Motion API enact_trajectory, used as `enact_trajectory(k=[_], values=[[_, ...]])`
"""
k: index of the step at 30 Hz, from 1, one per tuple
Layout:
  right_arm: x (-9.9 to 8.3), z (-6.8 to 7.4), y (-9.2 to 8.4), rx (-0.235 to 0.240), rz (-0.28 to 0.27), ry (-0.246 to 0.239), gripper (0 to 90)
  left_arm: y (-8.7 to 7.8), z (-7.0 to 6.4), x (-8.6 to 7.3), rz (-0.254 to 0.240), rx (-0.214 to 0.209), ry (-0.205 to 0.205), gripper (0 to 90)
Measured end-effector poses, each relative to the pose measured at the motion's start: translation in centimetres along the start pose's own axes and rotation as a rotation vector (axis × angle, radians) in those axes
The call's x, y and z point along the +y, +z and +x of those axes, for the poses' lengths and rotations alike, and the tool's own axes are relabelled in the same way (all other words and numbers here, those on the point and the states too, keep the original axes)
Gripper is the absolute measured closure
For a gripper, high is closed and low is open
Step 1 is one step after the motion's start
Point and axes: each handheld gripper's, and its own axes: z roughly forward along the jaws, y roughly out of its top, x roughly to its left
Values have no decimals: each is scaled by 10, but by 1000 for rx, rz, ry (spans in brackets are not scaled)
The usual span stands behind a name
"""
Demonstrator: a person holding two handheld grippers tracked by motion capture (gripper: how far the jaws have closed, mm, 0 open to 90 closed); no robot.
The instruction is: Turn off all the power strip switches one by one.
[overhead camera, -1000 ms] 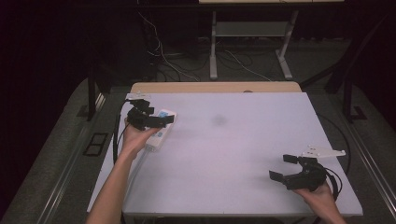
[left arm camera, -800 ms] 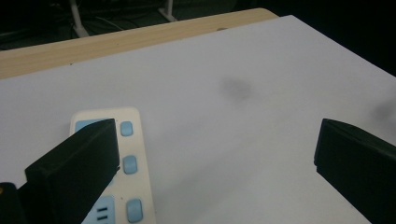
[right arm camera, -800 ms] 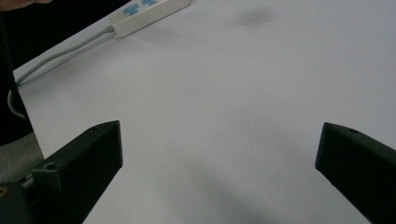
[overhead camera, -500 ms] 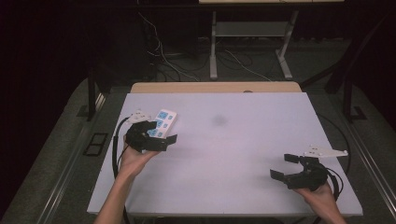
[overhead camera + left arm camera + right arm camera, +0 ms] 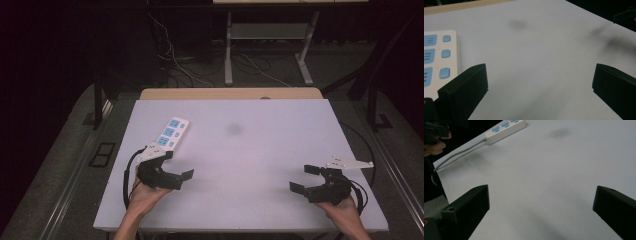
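Your high view looks forward and down on the whole white table (image 5: pixel 250 150) from above your side. Each gripper view sits low and close, skimming the tabletop. All three share the power strip (image 5: pixel 170 133) and a dark smudge (image 5: pixel 234 129).

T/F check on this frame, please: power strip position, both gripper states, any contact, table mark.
1. The white power strip with blue sockets lies on the left half of the white table. True.
2. The left gripper is shut on the strip. False: its jaws are wide open, nothing between them.
3. The right gripper is open. True.
4. A dark smudge sits by the right gripper. False: it's near the table's far centre.
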Motion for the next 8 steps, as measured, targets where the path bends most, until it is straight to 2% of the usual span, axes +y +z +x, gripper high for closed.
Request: enact_trajectory(k=[5, 8], values=[[0, 1, 0, 1, 0, -1, 5, 0, -2, -12, -6, -18, -26, 0], [0, 1, 1, 1, 0, 0, 5, 1, -2, -14, -3, -38, -24, 0]])
